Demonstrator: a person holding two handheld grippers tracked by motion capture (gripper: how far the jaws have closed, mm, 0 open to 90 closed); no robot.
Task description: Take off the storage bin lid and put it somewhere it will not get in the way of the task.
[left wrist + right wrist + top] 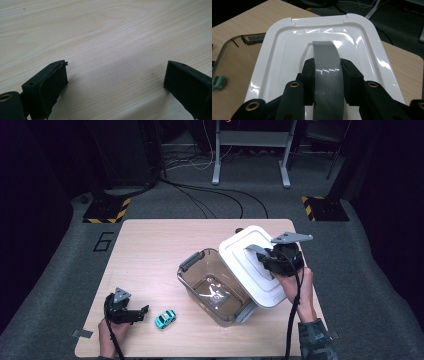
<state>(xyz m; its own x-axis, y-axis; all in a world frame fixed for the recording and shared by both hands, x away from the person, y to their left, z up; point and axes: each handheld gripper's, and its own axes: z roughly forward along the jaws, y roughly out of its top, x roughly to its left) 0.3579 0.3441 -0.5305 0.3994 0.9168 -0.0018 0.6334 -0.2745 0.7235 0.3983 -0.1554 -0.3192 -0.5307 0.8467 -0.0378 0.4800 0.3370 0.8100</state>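
Lid (pixel 287 50) near edge behind jaws

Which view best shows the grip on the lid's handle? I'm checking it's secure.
The right gripper view: the right gripper pinches the lid's grey handle from both sides. The high view shows it small; the left gripper view shows table.

L gripper (pixel 131 312) low over table, jaws wide apart, nothing between. R gripper (pixel 267 257) raised, tilted, jaws clamped; R forearm reaches in from bottom.

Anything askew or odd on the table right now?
Only the white plastic lid: it sits tilted, half off the clear brown storage box, because the right claw grips its grey handle. Nothing spilled or damaged.
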